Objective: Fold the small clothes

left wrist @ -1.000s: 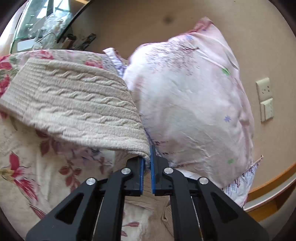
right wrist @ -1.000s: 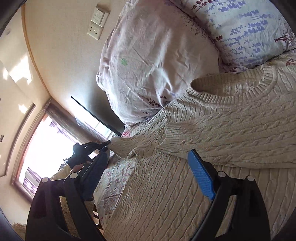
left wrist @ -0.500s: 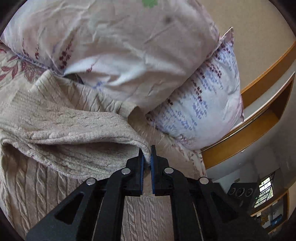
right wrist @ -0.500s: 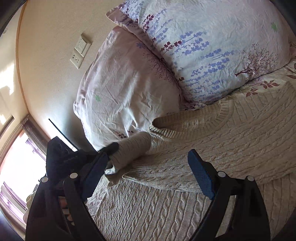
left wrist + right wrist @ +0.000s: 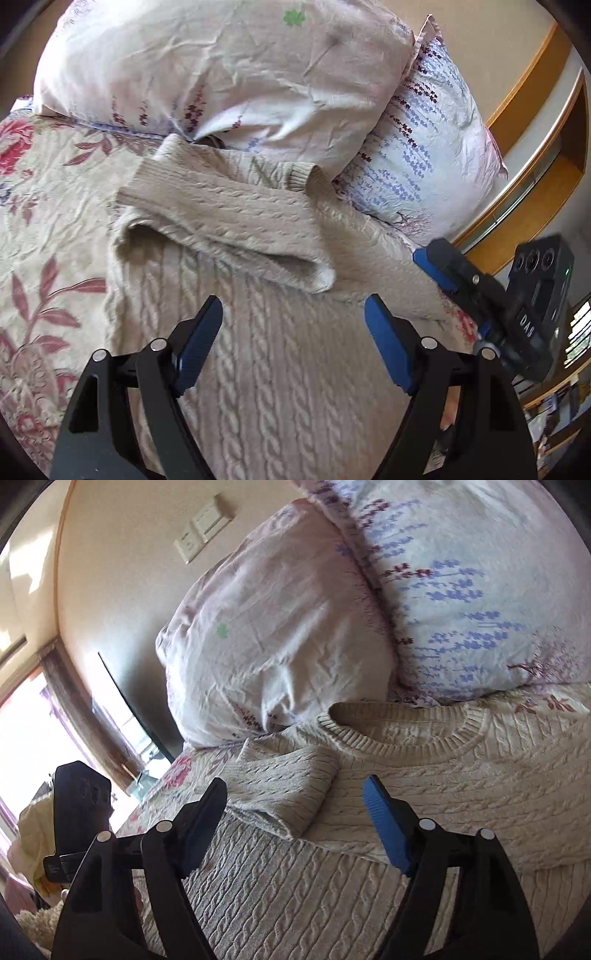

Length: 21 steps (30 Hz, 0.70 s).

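Observation:
A cream cable-knit sweater [image 5: 280, 369] lies flat on the floral bedspread [image 5: 48, 236], collar [image 5: 406, 734] towards the pillows. One sleeve [image 5: 236, 225] is folded across the chest, and its cuff [image 5: 321, 277] lies loose just ahead of my left gripper [image 5: 293, 306]. That gripper's jaws are opening, with nothing between them. My right gripper [image 5: 295, 787] hovers over the sweater body near the same cuff [image 5: 291, 812]. Its jaws are closing but still wide apart, and the pads press on nothing. The sweater's other sleeve is out of view.
Two pillows, one pale pink [image 5: 221, 70] and one with a purple print [image 5: 428, 155], lean on the wall behind the collar. A wooden bed frame [image 5: 532, 122] runs at the right. Wall switches [image 5: 203, 528] and a bright window [image 5: 33, 731] are to the left.
My left gripper carried the sleeve across the sweater, then let go and spread its jaws; the sleeve now lies folded on the chest. The right gripper rolled, and its jaws narrowed a little.

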Each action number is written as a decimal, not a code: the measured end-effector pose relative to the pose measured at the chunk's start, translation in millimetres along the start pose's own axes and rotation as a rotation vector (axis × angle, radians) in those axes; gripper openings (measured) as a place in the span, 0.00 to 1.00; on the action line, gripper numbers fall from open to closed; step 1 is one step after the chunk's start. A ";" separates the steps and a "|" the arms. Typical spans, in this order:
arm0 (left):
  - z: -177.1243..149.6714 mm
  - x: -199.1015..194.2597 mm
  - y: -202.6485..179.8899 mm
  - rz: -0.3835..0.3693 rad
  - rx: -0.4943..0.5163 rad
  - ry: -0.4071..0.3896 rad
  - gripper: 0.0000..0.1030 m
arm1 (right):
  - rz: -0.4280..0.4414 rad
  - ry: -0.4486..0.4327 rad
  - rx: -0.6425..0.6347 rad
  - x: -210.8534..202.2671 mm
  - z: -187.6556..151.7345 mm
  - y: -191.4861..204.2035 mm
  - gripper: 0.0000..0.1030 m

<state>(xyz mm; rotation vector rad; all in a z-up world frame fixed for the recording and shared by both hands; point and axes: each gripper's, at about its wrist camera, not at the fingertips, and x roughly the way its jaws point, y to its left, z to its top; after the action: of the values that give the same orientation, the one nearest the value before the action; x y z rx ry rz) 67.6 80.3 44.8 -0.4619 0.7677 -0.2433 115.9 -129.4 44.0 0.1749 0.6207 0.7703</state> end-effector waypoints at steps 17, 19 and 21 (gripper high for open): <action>-57.6 -50.2 30.1 0.065 -0.042 -0.043 0.77 | 0.022 0.330 -0.451 175.8 3.4 141.9 0.41; -57.6 -51.7 33.8 0.068 -0.050 -0.044 0.77 | -0.036 0.334 -0.452 183.5 3.8 140.1 0.16; -56.6 -52.8 36.4 0.065 -0.059 -0.046 0.77 | -0.043 0.322 -0.420 181.4 6.8 130.9 0.11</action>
<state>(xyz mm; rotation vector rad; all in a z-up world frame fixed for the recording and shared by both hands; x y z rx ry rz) -8.1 114.3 23.9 -0.4956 0.7447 -0.1491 141.5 90.8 14.1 -0.3529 0.7482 0.8777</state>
